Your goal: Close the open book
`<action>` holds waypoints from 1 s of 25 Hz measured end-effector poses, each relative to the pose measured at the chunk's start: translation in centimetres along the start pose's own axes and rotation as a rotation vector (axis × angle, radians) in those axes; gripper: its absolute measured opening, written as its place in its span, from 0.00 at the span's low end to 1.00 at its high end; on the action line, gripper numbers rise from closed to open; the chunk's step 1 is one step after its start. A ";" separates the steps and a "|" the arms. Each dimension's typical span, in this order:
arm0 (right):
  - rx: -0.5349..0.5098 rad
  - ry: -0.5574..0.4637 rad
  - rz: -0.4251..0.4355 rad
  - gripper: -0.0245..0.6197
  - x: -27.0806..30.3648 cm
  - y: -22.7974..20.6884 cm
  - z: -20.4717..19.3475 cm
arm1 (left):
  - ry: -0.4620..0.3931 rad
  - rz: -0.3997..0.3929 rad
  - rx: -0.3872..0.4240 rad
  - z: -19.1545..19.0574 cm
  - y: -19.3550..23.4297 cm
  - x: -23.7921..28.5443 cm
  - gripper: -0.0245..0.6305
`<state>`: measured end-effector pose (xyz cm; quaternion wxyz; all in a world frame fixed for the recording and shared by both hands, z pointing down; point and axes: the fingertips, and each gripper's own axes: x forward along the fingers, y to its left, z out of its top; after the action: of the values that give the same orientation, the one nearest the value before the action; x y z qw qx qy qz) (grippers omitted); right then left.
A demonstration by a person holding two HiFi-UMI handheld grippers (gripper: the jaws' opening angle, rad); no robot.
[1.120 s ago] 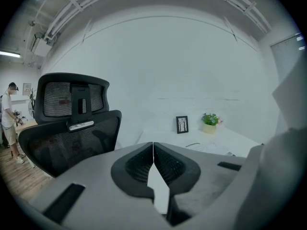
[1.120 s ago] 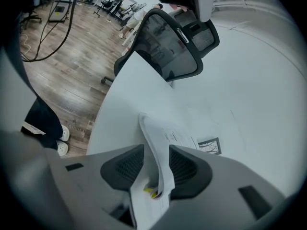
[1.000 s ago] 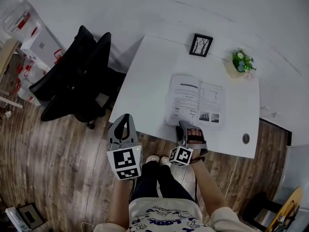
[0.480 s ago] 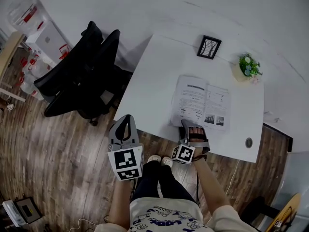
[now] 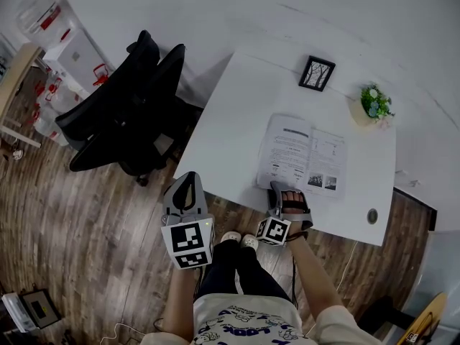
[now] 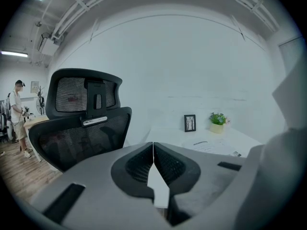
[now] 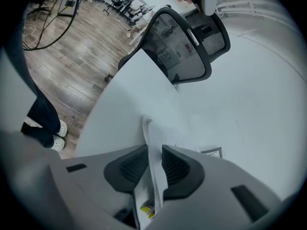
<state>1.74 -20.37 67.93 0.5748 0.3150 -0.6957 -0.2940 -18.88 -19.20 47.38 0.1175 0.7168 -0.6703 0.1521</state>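
Near the front edge of the worktop (image 5: 223, 131), head view: open book (image 5: 303, 155), lying flat, pages up. The right gripper (image 5: 282, 190) meets the near edge of its left-hand page. The left gripper (image 5: 188, 177) hangs over the floor (image 5: 86, 221), well apart from the book. A picture frame (image 5: 317, 73) and potted plant (image 5: 374, 105) stand at the far side. An office chair (image 5: 122, 121) sits beside the worktop's left.

Left gripper view: jaws together, nothing between them.

Right gripper view: jaws have just been closing and pinch a thin sheaf of leaves (image 7: 149, 133), standing edge-on between them.

Judgement: the grip is taken, but the fold-over is not yet begun. The held half must swing across onto the other. Nothing lies on the pages or in that path.
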 end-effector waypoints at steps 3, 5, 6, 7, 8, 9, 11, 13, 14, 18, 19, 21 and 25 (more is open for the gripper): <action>0.011 -0.005 0.005 0.18 0.1 0.1 0.1 | -0.001 0.001 -0.004 0.1 0.1 0.0 0.07; 0.044 -0.007 0.016 0.17 0.1 0.0 0.2 | -0.003 -0.002 -0.002 0.2 0.0 0.1 0.07; 0.070 -0.007 0.020 0.17 0.1 -0.1 0.2 | -0.004 -0.005 0.001 0.2 0.0 0.2 0.07; 0.100 -0.009 0.023 0.16 0.0 -0.2 0.3 | -0.004 -0.007 0.002 0.2 -0.1 0.2 0.07; 0.134 -0.011 0.026 0.15 0.0 -0.4 0.3 | -0.005 -0.009 0.001 0.3 -0.2 0.3 0.07; 0.172 -0.013 0.029 0.14 -0.1 -0.6 0.4 | -0.006 -0.011 -0.001 0.3 -0.3 0.3 0.07; 0.246 -0.019 0.032 0.13 -0.4 -1.2 0.6 | -0.008 -0.015 -0.002 0.4 -0.5 0.4 0.07; 0.318 -0.024 0.034 0.12 -0.6 -1.7 0.6 | -0.011 -0.021 -0.003 0.6 -0.6 0.5 0.07; 0.352 -0.027 0.035 0.11 -0.7 -2.0 0.6 | -0.012 -0.024 -0.004 0.7 -0.7 0.6 0.07; 0.473 -0.045 0.029 0.10 -1.5 -3.1 0.4 | -0.019 -0.041 0.001 1.2 -1.5 0.9 0.07; 0.514 -0.051 0.028 0.10 -1.7 -3.4 0.3 | -0.022 -0.047 0.003 1.3 -1.7 1.0 0.07; 0.595 -0.065 0.026 0.10 -2.2 -3.9 0.1 | -0.026 -0.058 0.008 1.7 -2.2 1.1 0.07; 0.658 -0.083 0.010 0.10 -3.0 -4.9 -0.2 | -0.039 -0.083 0.015 2.4 -3.4 1.5 0.07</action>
<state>2.87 -21.08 62.33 0.4146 0.4682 -0.7777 -0.0633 -15.29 -21.25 45.83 0.1052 0.7475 -0.6412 0.1383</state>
